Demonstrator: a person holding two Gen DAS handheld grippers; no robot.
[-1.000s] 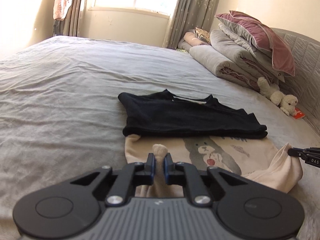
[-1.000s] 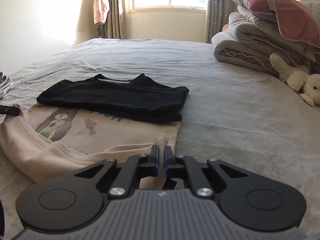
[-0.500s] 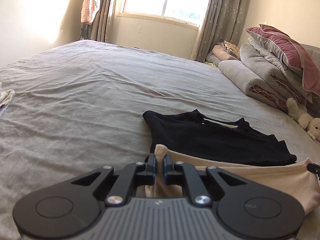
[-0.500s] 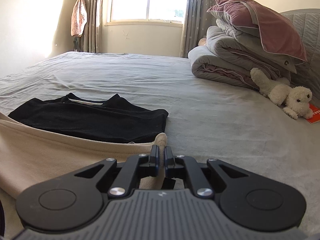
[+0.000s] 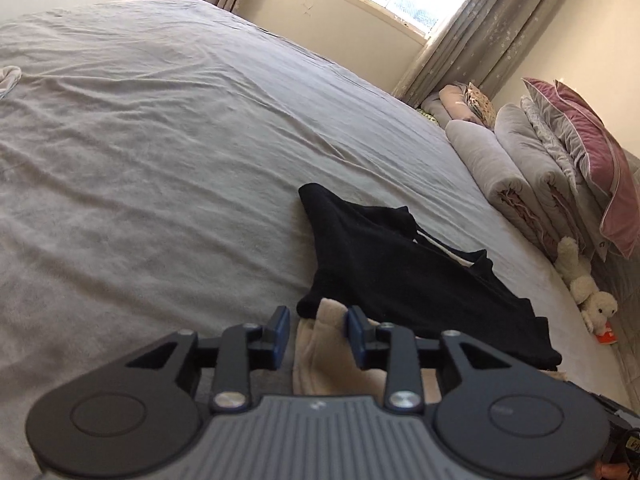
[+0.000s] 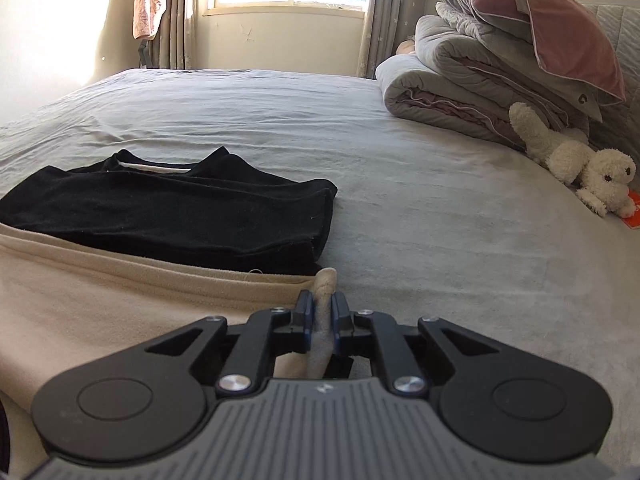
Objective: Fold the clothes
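A beige shirt (image 6: 120, 304) lies folded over on the grey bed (image 6: 440, 240), its far edge against a folded black shirt (image 6: 180, 212). My right gripper (image 6: 322, 312) pinches the beige shirt's right corner; its jaws are starting to open, but the cloth still fills the narrow gap between the pads. In the left wrist view my left gripper (image 5: 318, 330) is opening, tilted. The beige shirt's (image 5: 324, 360) left corner stands loose between the parted pads, next to the black shirt (image 5: 400, 280).
Rolled quilts and a pink pillow (image 6: 500, 72) are stacked at the headboard on the right, with a white plush toy (image 6: 580, 160) in front of them. A small pale cloth (image 5: 10, 76) lies at the bed's far left. Wide grey sheet (image 5: 160, 160) stretches toward the window.
Both grippers carried the beige shirt's near edge forward to the black shirt, covering the bear print. The left jaws have parted and that gripper has rolled; the right jaws have widened slightly.
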